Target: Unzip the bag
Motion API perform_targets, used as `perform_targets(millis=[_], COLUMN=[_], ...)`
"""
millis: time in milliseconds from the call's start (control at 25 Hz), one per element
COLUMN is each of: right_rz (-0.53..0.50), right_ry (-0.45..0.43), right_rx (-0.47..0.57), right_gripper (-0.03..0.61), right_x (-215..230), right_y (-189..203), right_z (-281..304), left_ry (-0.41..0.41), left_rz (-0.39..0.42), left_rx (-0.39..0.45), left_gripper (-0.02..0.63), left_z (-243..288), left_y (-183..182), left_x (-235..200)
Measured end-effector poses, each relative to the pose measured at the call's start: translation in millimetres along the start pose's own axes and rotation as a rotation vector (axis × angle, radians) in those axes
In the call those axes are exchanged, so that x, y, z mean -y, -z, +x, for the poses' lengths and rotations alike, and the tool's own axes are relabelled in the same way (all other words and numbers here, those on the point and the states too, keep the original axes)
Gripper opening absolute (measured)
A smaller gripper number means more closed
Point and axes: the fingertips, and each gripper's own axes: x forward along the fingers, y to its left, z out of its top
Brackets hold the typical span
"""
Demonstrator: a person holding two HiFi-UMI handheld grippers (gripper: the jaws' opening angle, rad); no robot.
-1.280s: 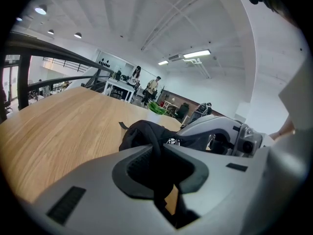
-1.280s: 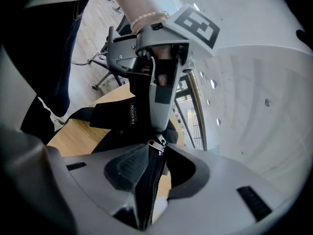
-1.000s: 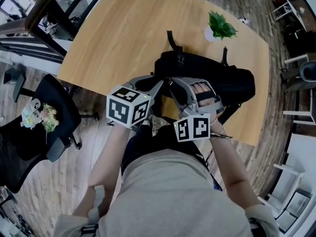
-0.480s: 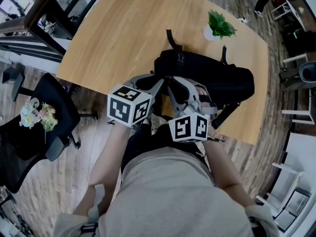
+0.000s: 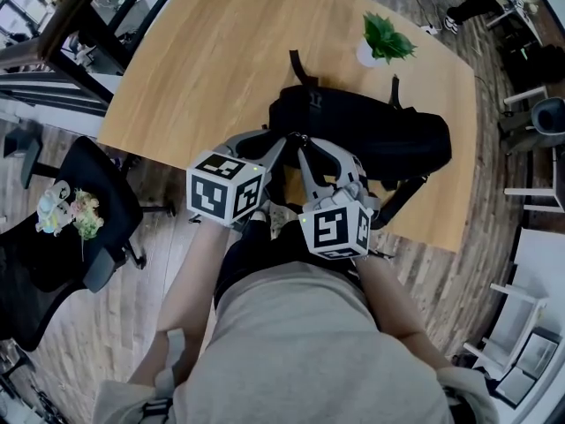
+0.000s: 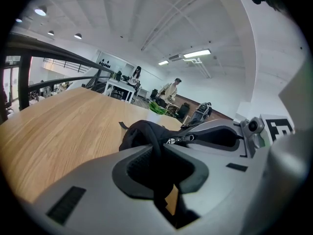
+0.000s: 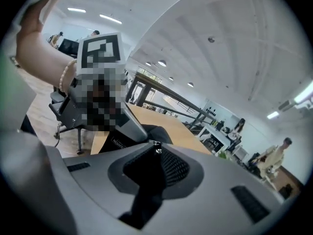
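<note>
A black backpack (image 5: 371,135) lies on the wooden table (image 5: 212,51) close to its near edge. Both grippers meet at the bag's left end. My left gripper (image 5: 281,141) is shut on a black strap of the bag (image 6: 155,146), which runs between its pads. My right gripper (image 5: 303,144) has just been closing, and its tips now pinch the small metal zipper pull (image 7: 156,148). In the left gripper view the zipper pull (image 6: 178,140) sticks out of the right gripper's tips just past my own jaws. Most of the zipper line is hidden by the grippers.
A small potted plant (image 5: 381,42) stands on the table behind the bag. A black office chair (image 5: 88,201) is on the floor at the left. The person's torso fills the bottom of the head view. Desks and people are far off in the room.
The right gripper has rolled, so its marker cube now faces up, and shifted a little left. Its jaws have narrowed onto the zipper pull. The left gripper and the bag have kept still.
</note>
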Motion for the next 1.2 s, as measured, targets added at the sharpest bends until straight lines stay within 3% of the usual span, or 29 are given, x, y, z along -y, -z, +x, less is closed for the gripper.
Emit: perform_targets(millis=[640,920,1200], right_rz=[0.57,0.572,0.762], right_ry=[-0.128,-0.138,-0.201], right_rx=[0.029,0.037,0.019], right_gripper=[0.046,0.043,0.049], right_x=[3,2,-4], right_y=[18,18,25], right_z=[-3,-1,2], left_ry=[-0.007,-0.009,-0.002], left_rz=[0.015,0.028,0.037], left_rx=[-0.012,-0.022,-0.033], left_gripper=[0.071,0.071,0.071], left_z=[-1,-1,-1], left_y=[0,1,1], left_x=[1,1,2])
